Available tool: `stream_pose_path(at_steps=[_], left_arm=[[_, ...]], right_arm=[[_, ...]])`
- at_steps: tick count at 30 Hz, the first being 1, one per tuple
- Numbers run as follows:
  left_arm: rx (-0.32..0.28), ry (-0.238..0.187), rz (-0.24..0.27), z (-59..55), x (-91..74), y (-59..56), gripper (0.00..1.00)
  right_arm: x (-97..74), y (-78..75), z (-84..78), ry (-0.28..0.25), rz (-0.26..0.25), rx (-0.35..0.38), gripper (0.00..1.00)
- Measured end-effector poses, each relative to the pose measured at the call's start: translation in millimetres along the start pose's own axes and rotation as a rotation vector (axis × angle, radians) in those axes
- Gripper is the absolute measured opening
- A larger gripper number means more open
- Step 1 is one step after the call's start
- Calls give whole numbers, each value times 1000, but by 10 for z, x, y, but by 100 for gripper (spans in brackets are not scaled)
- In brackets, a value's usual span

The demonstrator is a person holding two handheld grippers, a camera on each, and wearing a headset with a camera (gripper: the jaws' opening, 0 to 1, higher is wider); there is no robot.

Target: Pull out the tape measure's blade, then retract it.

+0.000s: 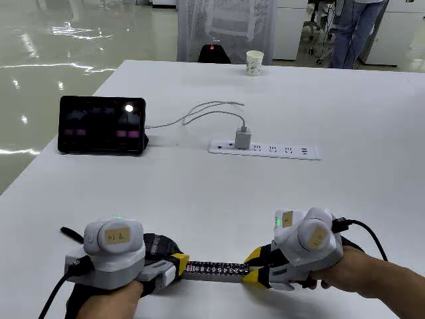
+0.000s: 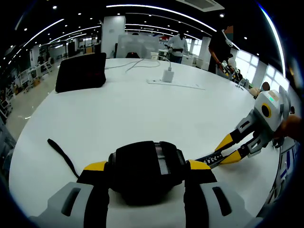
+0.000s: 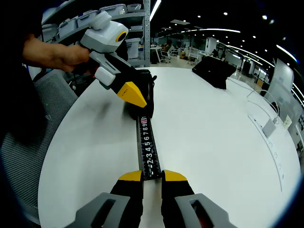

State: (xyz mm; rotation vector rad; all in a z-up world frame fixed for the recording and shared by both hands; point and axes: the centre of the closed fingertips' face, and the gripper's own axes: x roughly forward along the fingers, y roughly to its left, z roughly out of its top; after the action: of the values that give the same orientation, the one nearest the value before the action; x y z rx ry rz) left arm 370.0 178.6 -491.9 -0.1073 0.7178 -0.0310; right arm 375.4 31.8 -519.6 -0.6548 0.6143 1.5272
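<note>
Head view, left gripper (image 1: pixel 174 264): lower left of the frame, its fingers (image 1: pixel 178 260) clamped on the black tape measure (image 1: pixel 159 247).
Head view, blade (image 1: pixel 216 269): a short numbered length is drawn out, running along the bottom of the frame between the two grippers.
Head view, right gripper (image 1: pixel 255 267): lower right, yellow fingertips pinched on the blade's free end.
Head view, counter (image 1: pixel 199 193): white, with a dark tablet (image 1: pixel 103 125) at centre left, a power strip (image 1: pixel 279 150) carrying a charger (image 1: pixel 243 139) at centre, and a paper cup (image 1: pixel 254 62) at the top.
Left gripper view, tape measure (image 2: pixel 145 166): bottom centre, gripped on both sides by the yellow-tipped fingers, nearly closed on its case.
Left gripper view, strap (image 2: pixel 61 154): black, lying on the counter at lower left.
Left gripper view, blade (image 2: pixel 209 159): leads right to the right gripper (image 2: pixel 227 151).
Right gripper view, blade (image 3: pixel 146 152): runs up the centre from the closed fingers (image 3: pixel 130 176) at the bottom to the tape measure (image 3: pixel 148 83).
Right gripper view, left gripper (image 3: pixel 134 95): upper left, on the case.
</note>
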Motion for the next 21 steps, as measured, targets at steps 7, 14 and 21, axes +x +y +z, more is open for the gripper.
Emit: stream_pose_path(at_steps=[7,14,21], left_arm=[[-1,0,-1,1,2,2,58],[-1,-1,-1,2,0,3,58],[-3,0,-1,2,-1,5,58]], right_arm=[[47,5,47,-5,5,-1,10],[85,13,92,-8,10,2,10],[124,18,132,-14,13,1,10]])
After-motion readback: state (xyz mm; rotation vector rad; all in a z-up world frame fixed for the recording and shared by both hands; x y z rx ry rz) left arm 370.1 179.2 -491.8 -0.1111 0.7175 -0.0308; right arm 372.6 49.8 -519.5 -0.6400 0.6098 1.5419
